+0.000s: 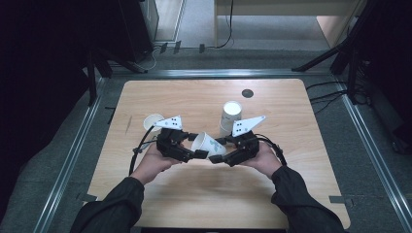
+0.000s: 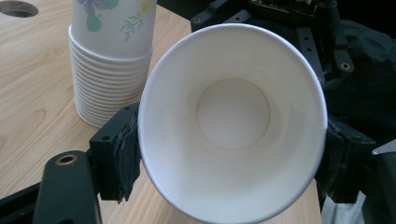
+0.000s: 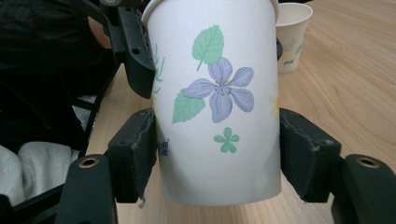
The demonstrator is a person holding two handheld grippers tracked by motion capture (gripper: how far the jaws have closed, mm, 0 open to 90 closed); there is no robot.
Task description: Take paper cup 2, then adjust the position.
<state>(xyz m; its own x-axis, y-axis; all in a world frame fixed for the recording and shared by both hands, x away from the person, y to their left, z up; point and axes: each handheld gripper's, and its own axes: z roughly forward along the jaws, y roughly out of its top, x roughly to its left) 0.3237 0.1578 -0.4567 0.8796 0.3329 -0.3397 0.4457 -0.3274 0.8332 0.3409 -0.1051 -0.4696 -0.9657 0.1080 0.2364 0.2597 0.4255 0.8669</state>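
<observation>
Paper cup (image 1: pixel 208 145) held between the two grippers, above the table (image 1: pixel 194 194), lying on its side. Cup empty: the left gripper view looks straight into its mouth (image 2: pixel 232 122), bare white wall and round bottom, nothing inside.

Left gripper (image 1: pixel 194 154): pads press on the cup's rim end from both sides, the left pad (image 2: pixel 122 154) flat against the outer wall; clamped on the cup.

Right gripper (image 1: pixel 217 158): jaws flank the lower body of the cup (image 3: pixel 217 102); left pad (image 3: pixel 135 154) against the wall, the right pad at or just off the wall — I cannot tell whether it presses.

Cup's look: white paper, rolled rim, printed with a purple five-petal flower, green leaves, a small green flower, some blue lettering low on the side.

Direction: long axis runs roughly level from one gripper to the other, mouth toward the left gripper, base toward the right gripper.

Other containers: a stack of nested cups (image 1: pixel 230 116) stands upright just beyond the right gripper, same flower print, many rims showing in the left gripper view (image 2: pixel 109 65). A single cup (image 1: pixel 152 121) stands upright just beyond the left gripper, mouth up; its contents can't be made out.
</observation>
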